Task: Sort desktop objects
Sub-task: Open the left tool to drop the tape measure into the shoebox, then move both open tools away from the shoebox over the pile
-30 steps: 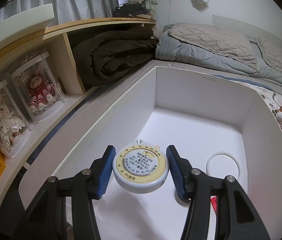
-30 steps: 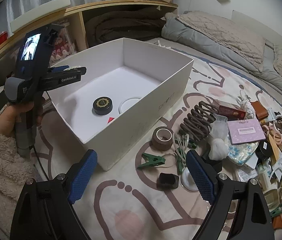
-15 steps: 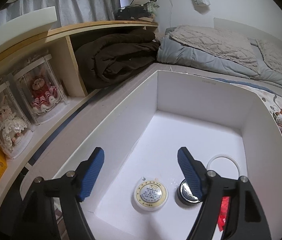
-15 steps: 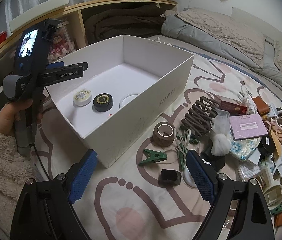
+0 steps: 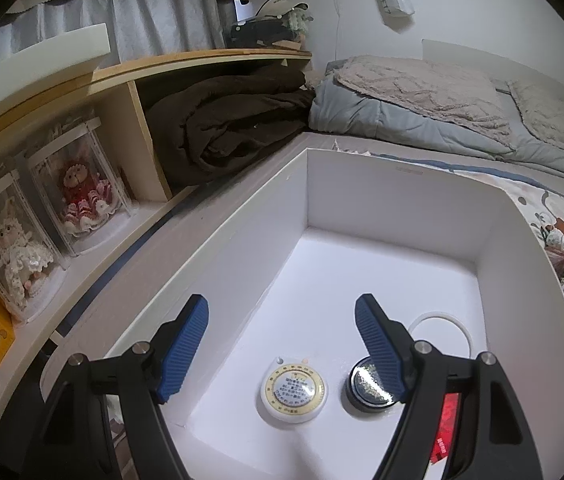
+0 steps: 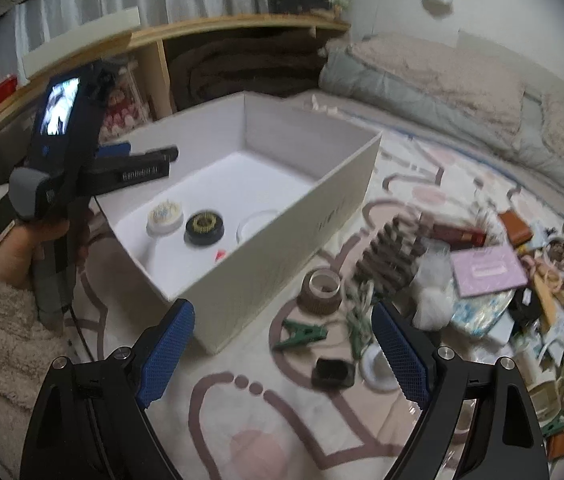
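A white box (image 5: 402, 196) (image 6: 302, 240) stands on the patterned mat. On its floor lie a round white tape measure (image 5: 293, 391) (image 6: 165, 216), a black round tin (image 5: 370, 386) (image 6: 204, 226), a white ring (image 5: 440, 330) (image 6: 258, 224) and a small red packet (image 5: 444, 420) (image 6: 220, 255). My left gripper (image 5: 282, 344) (image 6: 138, 160) is open and empty above the box's near left end, over the tape measure. My right gripper (image 6: 282, 352) is open and empty above the mat, in front of the box.
Right of the box lies a clutter: a brown tape roll (image 6: 322, 290), green clips (image 6: 302, 336), a black small case (image 6: 334, 372), a brown hair claw (image 6: 390, 256), a pink card (image 6: 486, 270). A shelf with boxed dolls (image 5: 78, 196) is at left, bedding (image 5: 422, 96) behind.
My left gripper let go of the tape measure, which now lies in the box, and rose a little with jaws open. My right gripper moved slightly; its view is blurred.
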Motion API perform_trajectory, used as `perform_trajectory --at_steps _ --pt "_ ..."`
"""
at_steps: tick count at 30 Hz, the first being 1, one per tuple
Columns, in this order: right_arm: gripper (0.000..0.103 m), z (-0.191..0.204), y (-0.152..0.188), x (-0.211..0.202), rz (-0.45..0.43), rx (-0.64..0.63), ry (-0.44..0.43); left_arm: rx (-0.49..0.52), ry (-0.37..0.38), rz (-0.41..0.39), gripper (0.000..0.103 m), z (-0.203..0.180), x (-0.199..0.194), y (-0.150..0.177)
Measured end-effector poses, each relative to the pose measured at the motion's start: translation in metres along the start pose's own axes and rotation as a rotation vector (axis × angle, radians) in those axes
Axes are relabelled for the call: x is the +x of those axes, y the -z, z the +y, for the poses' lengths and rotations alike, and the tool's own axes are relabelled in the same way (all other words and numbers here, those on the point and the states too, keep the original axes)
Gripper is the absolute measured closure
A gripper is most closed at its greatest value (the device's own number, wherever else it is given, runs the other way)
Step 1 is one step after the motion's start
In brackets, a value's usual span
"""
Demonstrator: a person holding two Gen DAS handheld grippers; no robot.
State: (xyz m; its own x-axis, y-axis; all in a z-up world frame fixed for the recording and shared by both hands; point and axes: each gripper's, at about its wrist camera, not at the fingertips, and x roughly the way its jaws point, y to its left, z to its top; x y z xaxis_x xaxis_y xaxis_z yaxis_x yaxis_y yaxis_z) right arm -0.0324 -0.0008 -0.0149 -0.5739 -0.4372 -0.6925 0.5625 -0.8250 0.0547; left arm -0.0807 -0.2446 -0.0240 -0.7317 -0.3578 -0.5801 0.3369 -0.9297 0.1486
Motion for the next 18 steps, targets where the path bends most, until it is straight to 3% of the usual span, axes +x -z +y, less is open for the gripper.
perform_trajectory --at_steps 4,8,10,11,18 --pt "0.013 -0.004 -0.005 -0.011 -0.081 0.013 0.005 -0.007 0.0 -0.011 0.025 -0.001 -0.005 -0.001" --pt "0.013 -0.009 -0.011 -0.018 -0.135 0.031 0.023 -0.016 -0.004 -0.044 0.007 -0.003 -0.014 -0.004" --pt "0.0 -0.013 -0.014 -0.021 -0.158 0.044 0.044 -0.028 -0.005 -0.07 0.003 -0.004 -0.022 -0.006" --pt "0.0 -0.014 -0.014 -0.024 -0.171 0.049 0.057 -0.034 -0.001 -0.079 0.001 -0.004 -0.025 -0.006" --pt "0.0 -0.037 -0.013 -0.037 -0.236 0.099 0.138 -0.058 0.034 -0.142 0.0 -0.01 -0.045 -0.011"
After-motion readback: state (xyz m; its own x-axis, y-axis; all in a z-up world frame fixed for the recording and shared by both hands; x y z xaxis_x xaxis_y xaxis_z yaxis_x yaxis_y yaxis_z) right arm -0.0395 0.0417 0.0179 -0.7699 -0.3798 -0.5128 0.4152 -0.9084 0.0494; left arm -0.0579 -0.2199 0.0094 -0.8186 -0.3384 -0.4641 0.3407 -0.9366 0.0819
